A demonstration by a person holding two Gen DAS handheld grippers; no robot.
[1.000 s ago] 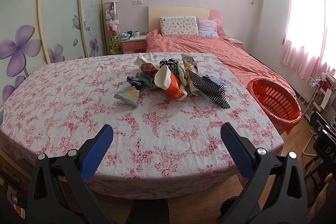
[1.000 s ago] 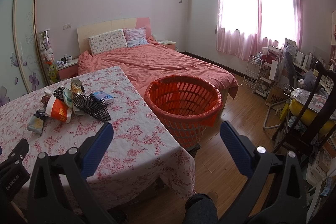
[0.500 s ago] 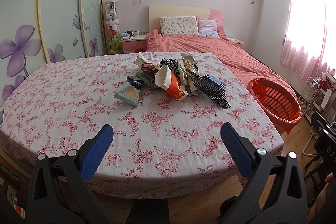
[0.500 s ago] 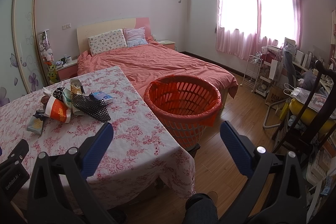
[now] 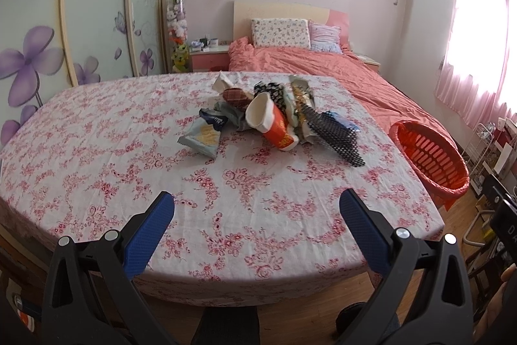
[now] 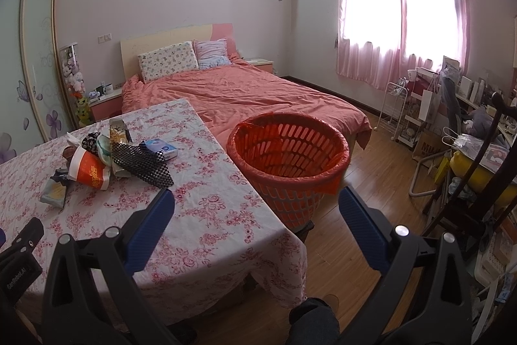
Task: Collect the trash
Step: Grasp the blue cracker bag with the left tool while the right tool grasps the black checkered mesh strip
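Observation:
A pile of trash lies on the floral tablecloth (image 5: 129,151): an orange and white paper cup (image 5: 269,122), a snack bag (image 5: 203,134), a black mesh sheet (image 5: 334,134) and several wrappers. The pile also shows in the right wrist view, with the cup (image 6: 89,168) and mesh (image 6: 140,159). An orange basket (image 6: 287,151) with a red liner stands on the floor right of the table; it also shows in the left wrist view (image 5: 429,154). My left gripper (image 5: 257,209) is open and empty above the table's near edge. My right gripper (image 6: 257,207) is open and empty near the table's right corner.
A bed with a salmon cover (image 6: 245,89) stands behind the table. Sliding wardrobe doors (image 5: 64,21) are at the left. A white rack (image 6: 397,109), a chair and cluttered shelves (image 6: 468,151) stand at the right on the wooden floor.
Both views shift only slightly; the right gripper drifts a little toward the table. Both grippers stay open and empty.

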